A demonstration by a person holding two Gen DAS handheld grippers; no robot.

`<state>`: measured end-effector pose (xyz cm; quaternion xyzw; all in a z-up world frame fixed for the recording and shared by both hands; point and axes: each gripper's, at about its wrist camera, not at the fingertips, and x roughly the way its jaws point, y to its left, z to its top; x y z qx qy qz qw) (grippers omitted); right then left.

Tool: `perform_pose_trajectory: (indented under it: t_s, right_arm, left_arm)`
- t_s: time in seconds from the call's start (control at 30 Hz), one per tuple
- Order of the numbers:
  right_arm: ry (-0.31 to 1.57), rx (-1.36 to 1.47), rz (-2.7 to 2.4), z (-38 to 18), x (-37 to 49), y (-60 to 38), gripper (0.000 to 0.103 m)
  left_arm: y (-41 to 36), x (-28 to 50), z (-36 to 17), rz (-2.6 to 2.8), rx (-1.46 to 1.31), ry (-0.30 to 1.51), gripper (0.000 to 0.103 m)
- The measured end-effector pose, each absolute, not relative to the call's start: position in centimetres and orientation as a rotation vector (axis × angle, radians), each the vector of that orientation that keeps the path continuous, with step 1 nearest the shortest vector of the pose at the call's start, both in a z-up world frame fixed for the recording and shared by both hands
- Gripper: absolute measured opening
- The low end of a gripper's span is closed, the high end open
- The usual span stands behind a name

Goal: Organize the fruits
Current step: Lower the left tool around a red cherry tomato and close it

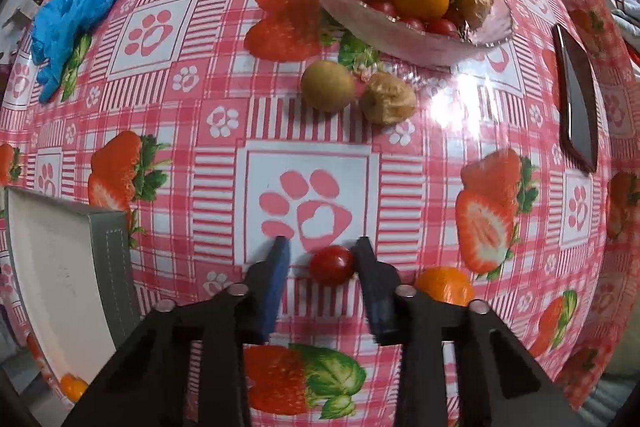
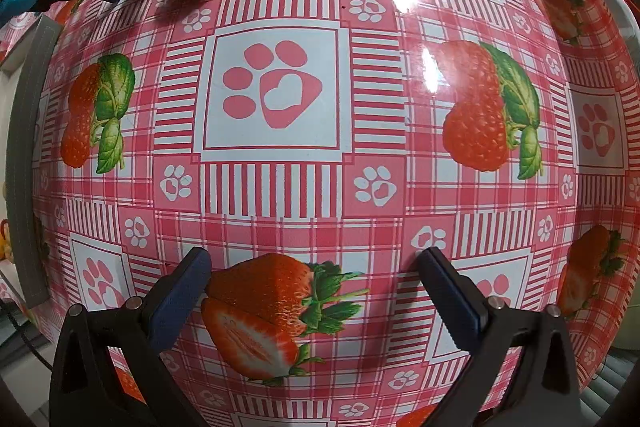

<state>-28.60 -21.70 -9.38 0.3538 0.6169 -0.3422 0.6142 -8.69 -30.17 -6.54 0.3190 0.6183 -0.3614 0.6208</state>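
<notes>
- Nearest my left camera, the left tongs stand open around a cherry tomato on the desk; the tomato lies against the inner face of the right finger, with a clear gap to the left, blue-padded finger.
- I judge the step in hand to be closing on this tomato. To do it well, I would shift the tongs slightly to 3 o'clock so the tomato sits midway, then close slowly; it is small, round and smooth, so an off-centre squeeze could send it rolling.
- A light grip is enough, since I expect the skin to split under hard pressure.
- An orange citrus fruit lies at 4 o'clock of the tomato, just beyond the right finger; I must keep that finger from nudging it.
- The grey-edged white tray at 9 o'clock looks like the likely destination, and an orange fruit already lies in it.
- The glass bowl of mixed fruits sits at 1 o'clock, with a green fruit and a husked fruit on the desk just below it.
- The right tongs hover wide open above bare tablecloth, holding nothing.
</notes>
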Motion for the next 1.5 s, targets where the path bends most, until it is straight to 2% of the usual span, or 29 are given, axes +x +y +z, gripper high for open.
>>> perform_pose_trajectory:
  t_s: [0.5, 0.57, 0.63, 0.87, 1.13, 1.17, 1.23, 1.3, 1.37, 1.5]
  right_arm:
    - [1.412, 0.806, -0.789, -9.3, -28.6, -21.5, 0.103]
    - [1.413, 0.807, -0.790, -9.3, -28.6, -21.5, 0.103]
    - [1.412, 0.807, -0.790, -9.3, -28.6, -21.5, 0.103]
    - [1.406, 0.803, -0.791, -9.3, -28.6, -21.4, 0.103]
    - [1.407, 0.801, -0.789, -9.3, -28.6, -21.4, 0.103]
    - [1.408, 0.802, -0.789, -9.3, -28.6, -21.4, 0.103]
    - [1.410, 0.804, -0.788, -9.3, -28.7, -21.4, 0.103]
    - [1.413, 0.805, -0.786, -9.3, -28.7, -21.5, 0.103]
    - [1.413, 0.804, -0.786, -9.3, -28.6, -21.5, 0.103]
    - [1.413, 0.804, -0.786, -9.3, -28.6, -21.5, 0.103]
  left_arm:
    - [-20.1, -11.2, -6.3, -0.896, 0.804, 1.469, 0.035]
    - [-19.8, -10.6, -5.7, -0.902, 0.783, 1.435, 0.076]
    - [-20.2, -10.1, -4.3, -0.908, 0.749, 1.337, 0.080]
    - [-24.4, -10.7, -4.4, -0.971, 0.860, 1.212, 0.080]
    - [-29.1, -9.7, -5.4, -0.991, 0.898, 1.185, 0.079]
    - [-29.5, -10.2, -5.8, -0.994, 0.901, 1.189, 0.069]
    - [-30.0, -10.1, -6.2, -1.001, 0.920, 1.213, 0.055]
    - [-30.4, -9.7, -6.4, -1.006, 0.911, 1.214, 0.052]
    - [-30.8, -9.5, -6.6, -1.027, 0.895, 1.235, 0.040]
    - [-30.9, -10.1, -6.4, -1.034, 0.899, 1.232, 0.037]
